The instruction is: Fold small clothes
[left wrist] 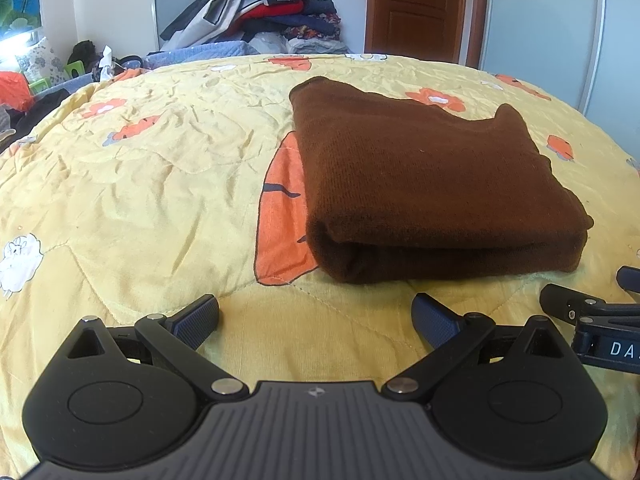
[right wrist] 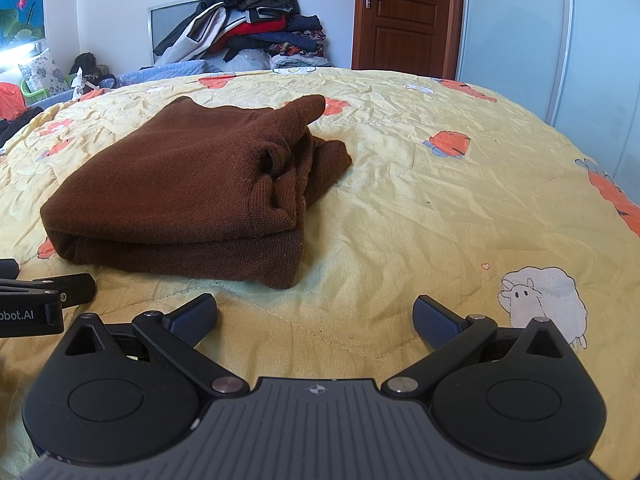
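A: Though nothing is in either grasp, where would you say the folding stands?

B: Going from the left: the left gripper (left wrist: 316,316) hangs low over the yellow quilt (left wrist: 140,184) with its jaws spread wide and nothing between them. Ahead of it and a little to the right lies the brown knit sweater (left wrist: 432,184), already doubled into a thick rectangular bundle, its folded edge facing the grippers. Further right, the right gripper (right wrist: 316,316) is likewise spread and empty, set just beside its partner, with the bundle ahead and to its left.

A: So the fold is finished?

B: I judge it nearly so. In the right wrist view the bundle's right side is bunched, with a ribbed cuff or hem (right wrist: 272,200) and loose layers spilling out. The next move probably calls for tucking or smoothing that side, or else fetching another garment; soft knit will slump if pinched by one layer only.

A: Any writing?

B: On the left gripper's body, seen from the right wrist, white letters read "bot.AI" (right wrist: 16,314), cut off at the frame edge. On the right gripper's body, seen from the left wrist, "DA" (left wrist: 622,349), also cut off. Far behind, a heap of clothes (right wrist: 248,28) sits beyond the bed, near a brown door (right wrist: 404,12).
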A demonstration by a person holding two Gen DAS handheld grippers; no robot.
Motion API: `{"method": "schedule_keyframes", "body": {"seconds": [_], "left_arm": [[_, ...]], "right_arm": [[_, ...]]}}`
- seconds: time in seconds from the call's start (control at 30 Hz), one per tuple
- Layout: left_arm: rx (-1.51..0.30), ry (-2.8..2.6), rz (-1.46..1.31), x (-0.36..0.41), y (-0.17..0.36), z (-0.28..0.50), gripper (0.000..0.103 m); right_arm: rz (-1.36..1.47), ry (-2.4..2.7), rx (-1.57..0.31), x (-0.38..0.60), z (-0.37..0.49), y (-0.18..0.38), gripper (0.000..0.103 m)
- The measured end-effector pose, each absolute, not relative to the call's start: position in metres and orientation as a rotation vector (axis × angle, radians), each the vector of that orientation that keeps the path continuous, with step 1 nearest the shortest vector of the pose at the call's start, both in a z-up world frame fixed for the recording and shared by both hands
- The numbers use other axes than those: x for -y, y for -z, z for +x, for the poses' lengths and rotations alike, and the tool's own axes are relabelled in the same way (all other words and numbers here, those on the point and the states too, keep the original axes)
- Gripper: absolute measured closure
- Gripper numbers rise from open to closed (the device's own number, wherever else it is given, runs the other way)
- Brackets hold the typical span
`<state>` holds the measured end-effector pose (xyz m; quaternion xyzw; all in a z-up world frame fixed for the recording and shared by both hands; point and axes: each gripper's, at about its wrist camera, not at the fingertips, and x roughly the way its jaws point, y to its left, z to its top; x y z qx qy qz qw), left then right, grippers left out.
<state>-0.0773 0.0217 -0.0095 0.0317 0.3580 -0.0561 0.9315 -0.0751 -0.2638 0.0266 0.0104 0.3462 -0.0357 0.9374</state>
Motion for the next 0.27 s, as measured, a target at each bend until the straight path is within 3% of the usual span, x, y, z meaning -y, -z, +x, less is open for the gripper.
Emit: {"method": "schedule_keyframes", "body": {"seconds": [0.27], "left_arm": [[-0.705, 0.125, 0.067, -0.045, -0.003, -0.076, 0.0]], "right_arm": [[0.048, 0.009, -0.728, 0.276, -0.076, -0.034, 0.0]]}}
